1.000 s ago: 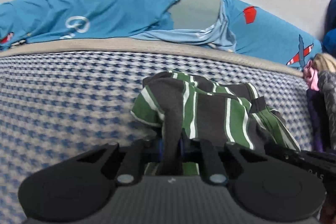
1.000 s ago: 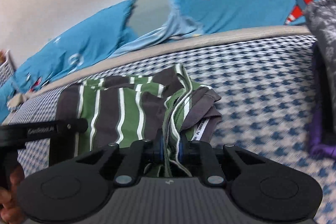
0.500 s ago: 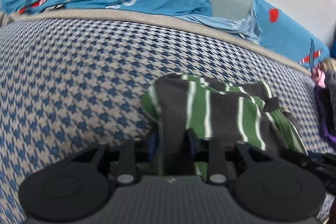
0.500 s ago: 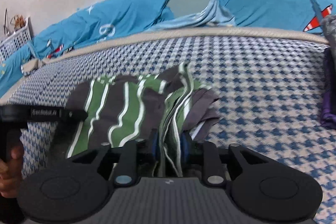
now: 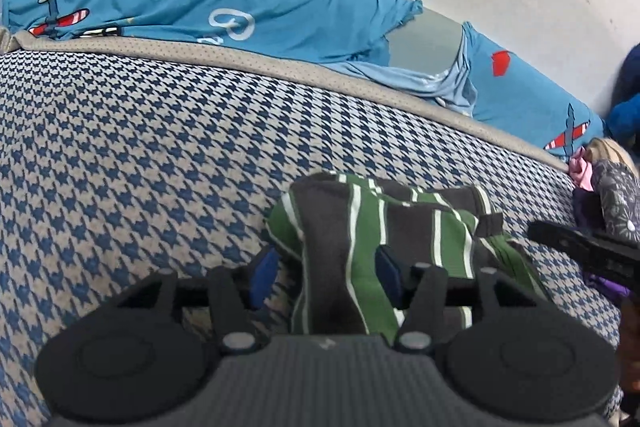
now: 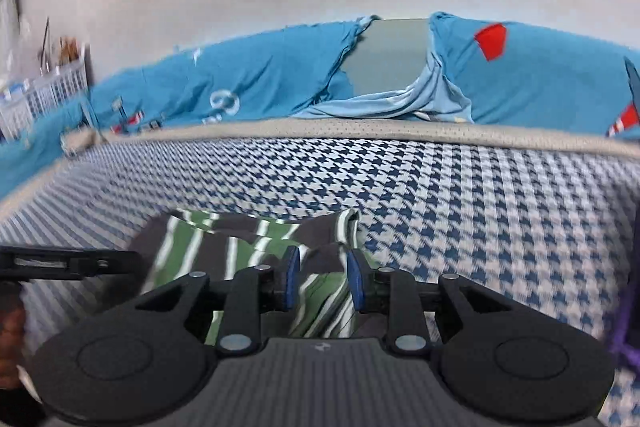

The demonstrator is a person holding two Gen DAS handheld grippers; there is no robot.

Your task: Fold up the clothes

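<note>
Both jaws stand partly open over a striped shirt on the bed.

The left gripper is opening its jaws; the striped shirt lies loose between them. The right gripper has cloth between its jaws too, but its view is blurry, so a grip is hard to tell. The shirt's near end hides behind both grippers, on the checked bed.
</note>
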